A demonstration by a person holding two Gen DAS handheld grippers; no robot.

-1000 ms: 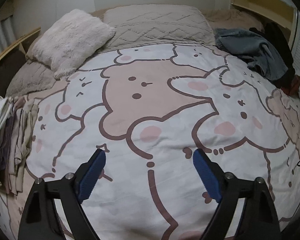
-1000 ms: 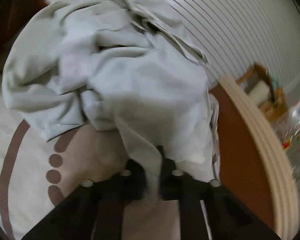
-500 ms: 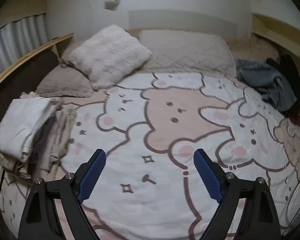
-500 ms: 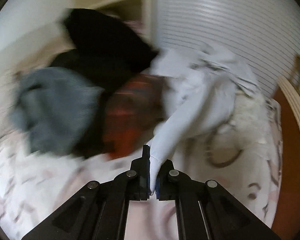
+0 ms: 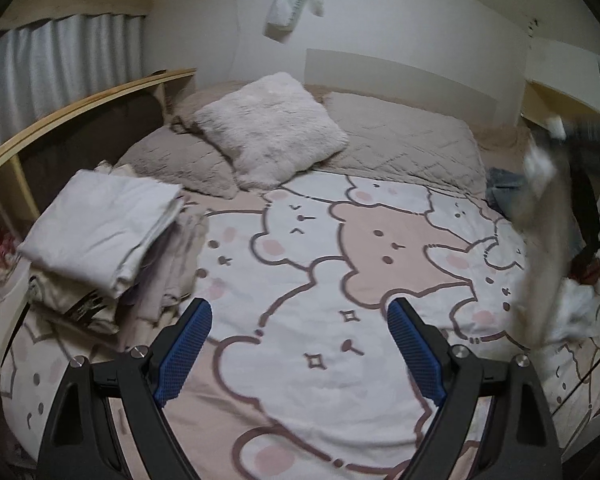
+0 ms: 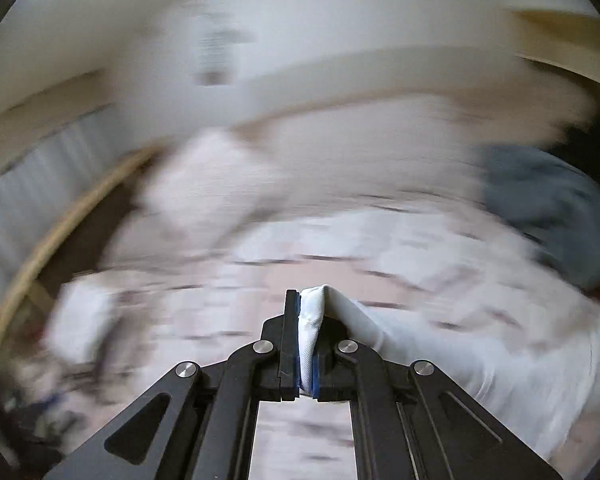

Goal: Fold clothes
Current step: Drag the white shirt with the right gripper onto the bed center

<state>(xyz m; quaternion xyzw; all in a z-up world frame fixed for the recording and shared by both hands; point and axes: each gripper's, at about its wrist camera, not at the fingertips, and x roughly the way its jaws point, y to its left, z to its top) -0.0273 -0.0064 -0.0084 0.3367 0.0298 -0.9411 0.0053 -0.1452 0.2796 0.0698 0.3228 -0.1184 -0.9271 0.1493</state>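
Right now your right gripper (image 6: 306, 344) is pinching a fold of a white garment (image 6: 480, 364) between its blue pads, jaws pressed tight on the cloth. The rest of that garment is trailing away to the right of the gripper and draping down toward the bedspread. Most of the right wrist view is smeared by motion blur, so you are only getting rough shapes there: a pale fluffy pillow (image 6: 204, 184) and a grey-blue garment (image 6: 552, 208).

Your left gripper (image 5: 300, 344) is hanging over the cartoon-bear bedspread (image 5: 308, 264) with its jaws spread wide and nothing between them. The blue pads (image 5: 184, 348) are sitting apart above the bear print.

Taking that bedspread as your landmark: a stack of folded clothes (image 5: 104, 240) is resting on its left edge, with a white folded piece on top and beige and greyish pieces under it. At the head end, the fluffy pillow (image 5: 272, 128) is leaning on a beige quilted pillow (image 5: 412, 148). On the right edge, the white garment (image 5: 548, 240) is showing as a blurred pale streak hanging down to the cover, its lower end bunching on the fabric. Behind that streak, a grey-blue garment (image 5: 504, 192) and dark clothing (image 5: 588, 208) are lying in a loose heap.

A wooden bed rail (image 5: 72, 116) is running along the left side, beyond the folded stack.
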